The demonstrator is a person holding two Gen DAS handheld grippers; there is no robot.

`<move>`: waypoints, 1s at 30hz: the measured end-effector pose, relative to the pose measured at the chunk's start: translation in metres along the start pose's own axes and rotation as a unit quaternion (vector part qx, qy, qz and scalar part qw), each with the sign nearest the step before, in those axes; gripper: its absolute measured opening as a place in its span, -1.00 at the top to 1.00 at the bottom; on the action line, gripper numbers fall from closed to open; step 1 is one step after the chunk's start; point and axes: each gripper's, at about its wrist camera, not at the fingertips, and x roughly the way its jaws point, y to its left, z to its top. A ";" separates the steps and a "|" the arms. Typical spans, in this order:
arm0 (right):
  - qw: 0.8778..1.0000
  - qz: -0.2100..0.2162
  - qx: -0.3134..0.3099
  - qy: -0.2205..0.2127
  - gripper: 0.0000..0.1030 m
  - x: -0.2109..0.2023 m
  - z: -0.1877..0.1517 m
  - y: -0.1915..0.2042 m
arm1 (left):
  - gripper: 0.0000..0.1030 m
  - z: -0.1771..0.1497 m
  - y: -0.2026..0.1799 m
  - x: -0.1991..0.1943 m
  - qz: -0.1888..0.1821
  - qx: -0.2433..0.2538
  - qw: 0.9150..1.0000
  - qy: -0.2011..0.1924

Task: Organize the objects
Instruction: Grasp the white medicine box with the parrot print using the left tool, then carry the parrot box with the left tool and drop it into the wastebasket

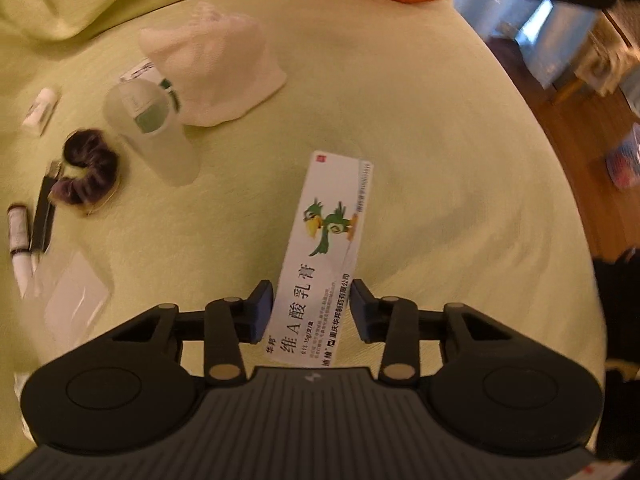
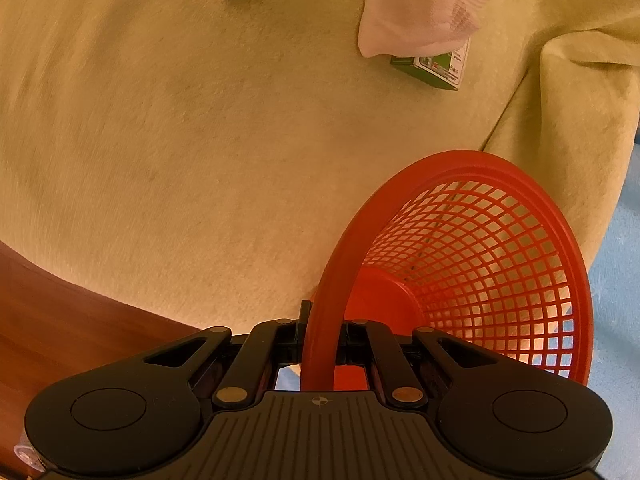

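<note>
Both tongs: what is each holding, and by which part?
Left tongs straddle the near end of the white box, but a gap shows on its right side: grip uncertain. Right tongs pinch the red basket by its rim.

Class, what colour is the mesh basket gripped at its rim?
Red: the basket, clearest in the right wrist view.

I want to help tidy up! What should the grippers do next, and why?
Probably close the left gripper on the box: its fingers sit on both sides of the box but look a little apart from it. The right gripper already holds the basket rim, ready to receive it.
</note>
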 end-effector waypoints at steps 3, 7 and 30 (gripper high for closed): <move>1.000 0.000 -0.002 -0.001 0.95 -0.001 -0.001 0.002 | 0.32 0.002 0.002 -0.010 -0.003 -0.024 1.000 -0.002; 1.000 0.000 -0.002 -0.002 0.95 0.001 -0.003 0.002 | 0.35 0.004 0.004 -0.023 -0.001 -0.038 0.999 -0.007; 1.000 0.002 0.003 0.009 0.95 0.007 0.000 -0.004 | 0.36 0.009 0.005 0.000 0.012 -0.027 1.000 0.005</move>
